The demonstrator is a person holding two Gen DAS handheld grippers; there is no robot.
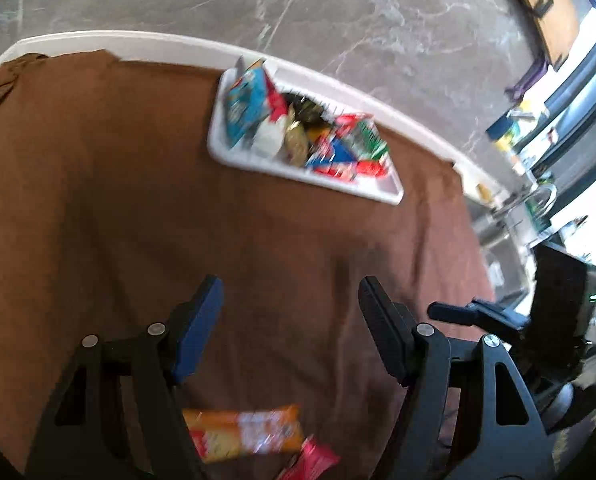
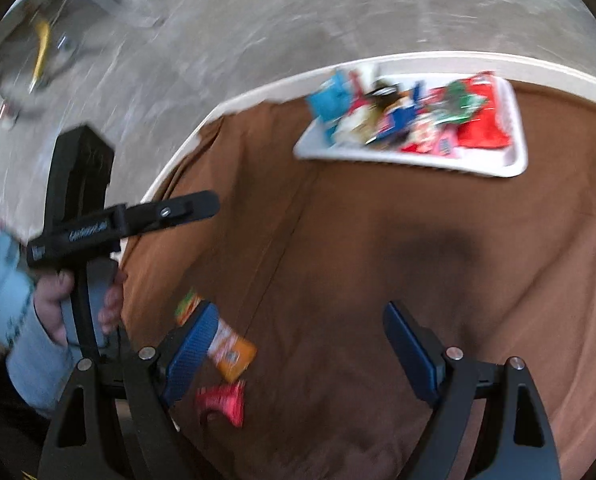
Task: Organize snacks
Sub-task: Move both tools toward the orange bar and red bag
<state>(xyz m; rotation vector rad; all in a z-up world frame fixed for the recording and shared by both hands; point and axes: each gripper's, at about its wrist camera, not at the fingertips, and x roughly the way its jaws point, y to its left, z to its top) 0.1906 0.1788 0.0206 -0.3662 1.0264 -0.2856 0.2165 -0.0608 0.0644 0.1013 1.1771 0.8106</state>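
Note:
A white tray (image 1: 382,196) heaped with several colourful snack packets stands at the far edge of the table. In the right wrist view the tray (image 2: 516,160) is at the upper right. An orange snack packet (image 1: 241,432) and a small red packet (image 1: 314,460) lie loose on the brown cloth, low between the left gripper's arms. My left gripper (image 1: 290,284) is open over bare cloth with nothing in it. My right gripper (image 2: 301,312) is open too. The orange packet (image 2: 229,348) lies partly behind its left finger and the red packet (image 2: 221,400) lies beside that finger.
A brown cloth (image 1: 117,200) covers the white round table (image 1: 137,40), whose rim curves close behind the tray. Grey marble floor (image 1: 298,0) lies beyond. A hand (image 2: 53,300) in a light blue sleeve holds the left gripper at the table's left edge. Shelves and windows stand at the right.

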